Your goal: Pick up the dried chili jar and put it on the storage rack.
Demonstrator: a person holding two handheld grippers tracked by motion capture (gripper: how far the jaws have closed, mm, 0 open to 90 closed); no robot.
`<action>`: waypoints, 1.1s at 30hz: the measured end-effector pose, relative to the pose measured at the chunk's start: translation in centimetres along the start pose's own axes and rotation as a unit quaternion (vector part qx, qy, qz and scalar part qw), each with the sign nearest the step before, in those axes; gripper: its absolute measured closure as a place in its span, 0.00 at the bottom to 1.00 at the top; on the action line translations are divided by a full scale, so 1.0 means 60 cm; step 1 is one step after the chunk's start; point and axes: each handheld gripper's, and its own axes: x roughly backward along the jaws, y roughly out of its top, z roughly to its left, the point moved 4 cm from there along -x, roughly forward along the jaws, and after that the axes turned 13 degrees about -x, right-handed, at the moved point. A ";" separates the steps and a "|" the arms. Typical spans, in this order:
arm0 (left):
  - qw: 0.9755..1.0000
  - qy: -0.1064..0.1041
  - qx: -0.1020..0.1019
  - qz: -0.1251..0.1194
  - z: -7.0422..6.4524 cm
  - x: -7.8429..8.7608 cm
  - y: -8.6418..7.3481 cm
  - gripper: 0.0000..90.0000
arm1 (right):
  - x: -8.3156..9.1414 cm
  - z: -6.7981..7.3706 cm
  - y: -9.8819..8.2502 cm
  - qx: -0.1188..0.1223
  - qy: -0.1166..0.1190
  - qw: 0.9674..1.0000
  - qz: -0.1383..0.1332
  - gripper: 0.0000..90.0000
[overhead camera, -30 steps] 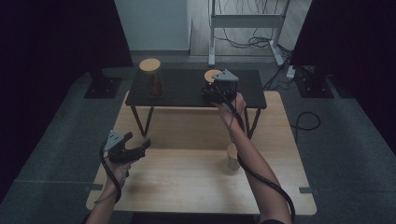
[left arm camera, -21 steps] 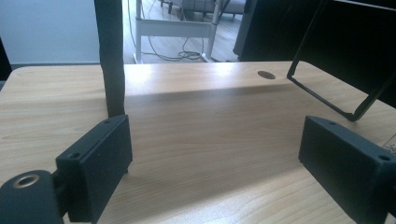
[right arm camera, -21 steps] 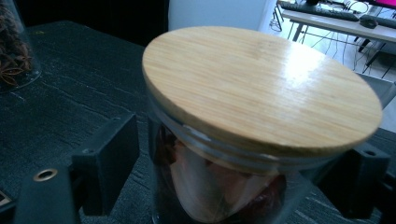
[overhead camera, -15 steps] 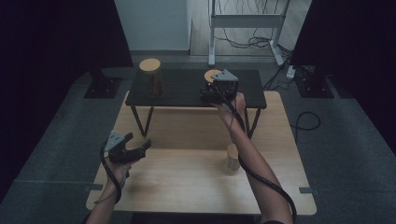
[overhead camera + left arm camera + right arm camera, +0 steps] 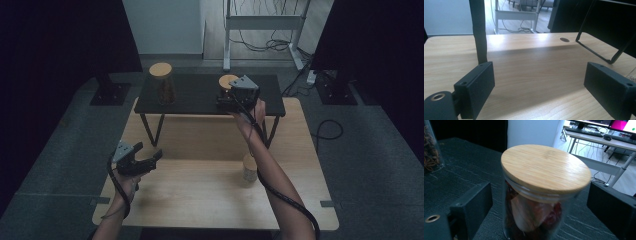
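The right claw point(image 5: 539, 202) has just been opening, and its jaws now stand apart on either side of the glass jar point(image 5: 534, 220), a visible gap between each black pad and the glass, so nothing is pinched. The right claw's own view puts us right up close: clear round walls, reddish-brown pieces inside, and a flat round bamboo lid point(image 5: 545, 167) with fine grain seated on top. The jar stands upright on the black shelf point(image 5: 464, 170), whose surface shows a rough, woody texture. At the far left edge of that view a second glass jar point(image 5: 431, 152) holds dark, twiggy contents.

Over to the high view, which gives the layout: the right claw point(image 5: 227, 102) is up at the jar point(image 5: 228, 82) on the right half of the black shelf point(image 5: 200, 95), a low raised board on thin metal legs standing on the pale wooden table point(image 5: 200, 200). The second jar point(image 5: 161, 84) sits well apart at the shelf's left end. A third, small jar point(image 5: 249, 167) stands on the table itself beside the right forearm.

The left claw point(image 5: 150, 159) hovers over the table's left side, jaws spread and empty. Its own view confirms it: two blocky matte pads point(image 5: 476, 87) wide apart, smooth light wood grain between them, and a black shelf leg point(image 5: 480, 32) rising beyond.
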 end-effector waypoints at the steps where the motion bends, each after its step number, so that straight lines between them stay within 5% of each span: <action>1: 1.000 0.000 0.000 -0.001 0.000 0.001 0.001 0.10 | 0.002 0.000 -0.002 -0.002 -0.001 1.000 -0.002 0.05; 33: 1.000 -0.009 -0.009 0.001 -0.013 -0.005 0.006 0.10 | 0.080 -0.019 -0.064 -0.032 0.009 0.999 -0.011 0.06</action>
